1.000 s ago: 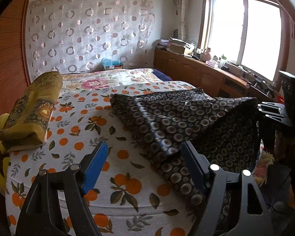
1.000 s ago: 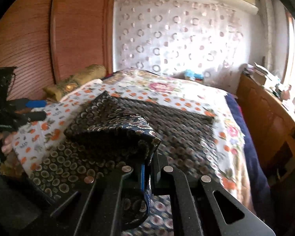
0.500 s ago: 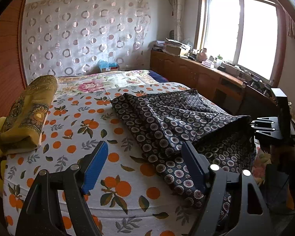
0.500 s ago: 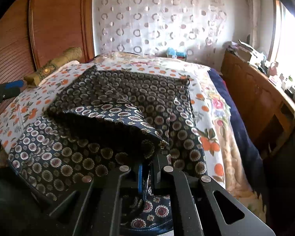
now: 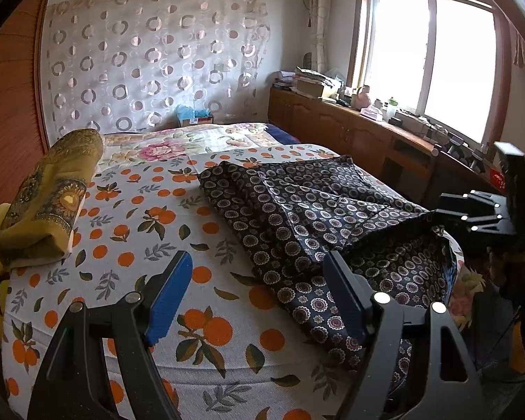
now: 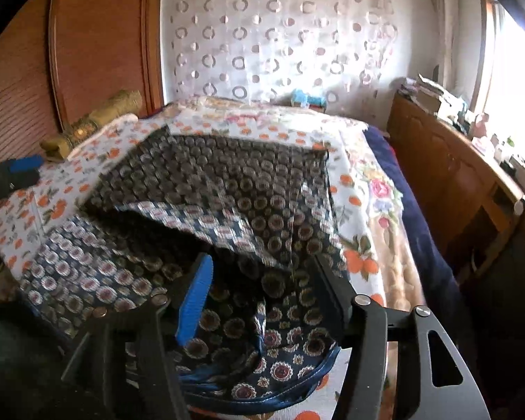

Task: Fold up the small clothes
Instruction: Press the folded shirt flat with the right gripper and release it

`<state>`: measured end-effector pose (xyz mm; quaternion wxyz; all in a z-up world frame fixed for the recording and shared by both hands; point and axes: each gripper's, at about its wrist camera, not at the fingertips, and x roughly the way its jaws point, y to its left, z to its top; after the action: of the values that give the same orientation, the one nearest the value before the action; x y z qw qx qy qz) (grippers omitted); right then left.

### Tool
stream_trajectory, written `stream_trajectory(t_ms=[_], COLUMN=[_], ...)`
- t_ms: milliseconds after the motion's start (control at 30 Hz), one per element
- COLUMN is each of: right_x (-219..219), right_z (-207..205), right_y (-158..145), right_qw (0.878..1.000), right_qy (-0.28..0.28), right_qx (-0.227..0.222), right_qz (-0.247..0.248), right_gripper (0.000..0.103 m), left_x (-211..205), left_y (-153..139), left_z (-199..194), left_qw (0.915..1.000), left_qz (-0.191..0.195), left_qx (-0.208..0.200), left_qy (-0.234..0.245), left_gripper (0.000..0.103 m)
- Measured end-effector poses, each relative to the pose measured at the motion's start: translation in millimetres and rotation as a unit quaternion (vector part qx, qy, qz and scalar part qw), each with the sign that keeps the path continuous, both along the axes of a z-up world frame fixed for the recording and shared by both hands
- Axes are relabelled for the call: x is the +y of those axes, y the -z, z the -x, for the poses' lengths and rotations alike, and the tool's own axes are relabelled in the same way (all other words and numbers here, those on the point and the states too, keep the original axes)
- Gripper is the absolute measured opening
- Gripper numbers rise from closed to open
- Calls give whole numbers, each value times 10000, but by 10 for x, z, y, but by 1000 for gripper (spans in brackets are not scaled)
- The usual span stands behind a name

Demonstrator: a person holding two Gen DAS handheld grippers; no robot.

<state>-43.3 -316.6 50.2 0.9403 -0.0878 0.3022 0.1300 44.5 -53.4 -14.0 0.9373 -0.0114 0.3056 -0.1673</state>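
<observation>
The right tongs (image 6: 262,294) have just been opening and now stand apart, the garment (image 6: 227,189) slack between them but not pinched. Its raised near corner lies just ahead of them, the cloth running away up the bed (image 6: 364,189) toward the curtain. The left tongs (image 5: 259,294) gape wide and empty over bare sheet, with the garment's near edge just to their right. So the right hand is the nearer.

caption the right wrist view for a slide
Right gripper, jaws just opened, over the dark patterned cloth on the bed.
</observation>
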Motion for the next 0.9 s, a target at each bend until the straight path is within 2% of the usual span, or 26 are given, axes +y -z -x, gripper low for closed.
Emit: stream_trajectory(t_ms=[133,267,533,767,900], right_x=[186,486,1017,1449,1536], right_z=[16,-120,-582,-823,-949], right_y=[-137,-134,66,235,294], right_qw=[9994,9974,9888,9721,9686], right_qy=[-306,-711,-1430,-2123,-2227], right_qx=[-178,-148,425,912,965], right_qz=[15,34,65,404,535], right_gripper=[62,62,62,62,62], left_x=[11,36,83,102,103], left_y=[9,8,22,42,43], left_z=[8,13,23,29,28], left_qw=[10000,10000,9999,9999,9999], left_qz=[14,20,43,61,63], left_qx=[-4,4,31,55,58], left_qy=[-26,-62,-134,-144,-151], left_gripper=[78,78,78,78,78])
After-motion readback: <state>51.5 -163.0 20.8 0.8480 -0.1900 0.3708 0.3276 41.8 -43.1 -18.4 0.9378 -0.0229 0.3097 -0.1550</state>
